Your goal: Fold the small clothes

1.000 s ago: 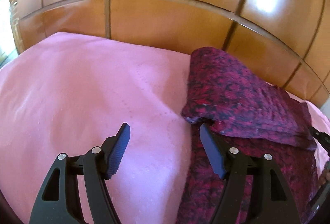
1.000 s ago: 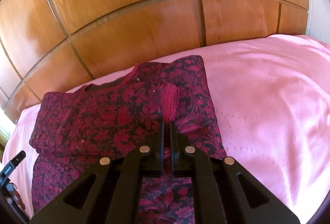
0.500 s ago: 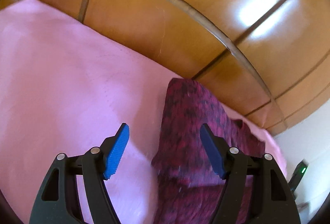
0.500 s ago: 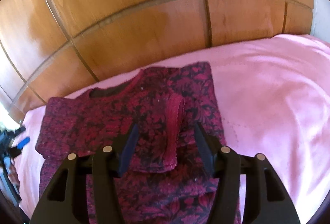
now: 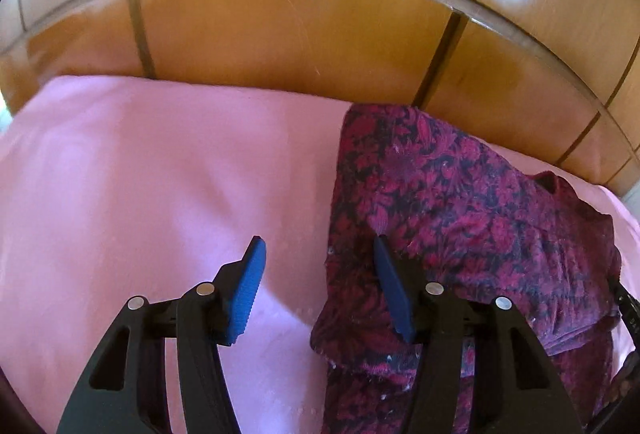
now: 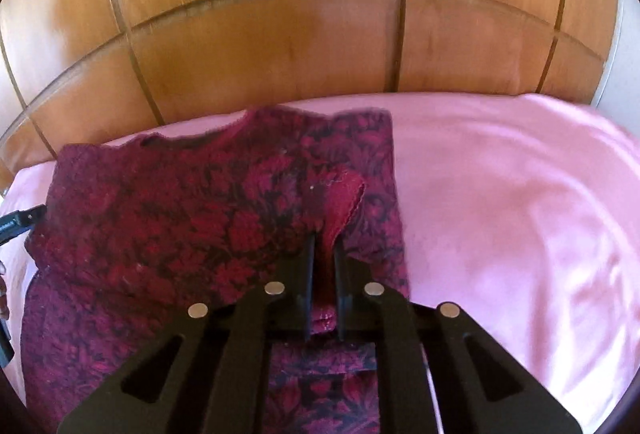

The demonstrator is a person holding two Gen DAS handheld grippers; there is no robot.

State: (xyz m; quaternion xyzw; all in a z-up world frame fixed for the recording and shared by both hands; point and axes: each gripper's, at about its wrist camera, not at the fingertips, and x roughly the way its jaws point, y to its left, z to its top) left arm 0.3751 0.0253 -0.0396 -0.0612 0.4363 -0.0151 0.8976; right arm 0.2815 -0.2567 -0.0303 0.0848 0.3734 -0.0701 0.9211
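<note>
A: Risk first, from the left: left tool [image 5: 316,274] hangs spread wide, gripping nothing, its right finger [image 5: 390,294] over the left edge of the garment [image 5: 460,202] and its left finger over bare pink bedsheet [image 5: 140,194]. If it closes there, I'd judge it catches only the top folded layer, or sheet along with cloth, and the fold drags askew.

A: And on the right?

B: Right tool [image 6: 322,266] is pressed nearly together, pinching a red sleeve cuff [image 6: 344,202] that lies folded over the garment's right half. The hold looks thin. A quick pull could slip the cuff free, or lift the layer beneath and undo the fold.

A: Where does the garment lie?

B: On the bed, far side, its neckline toward the wooden headboard [image 6: 280,34]. It sits right of the left tool, and directly ahead of and under the right tool, reaching left of it. Open sheet lies right.
</note>
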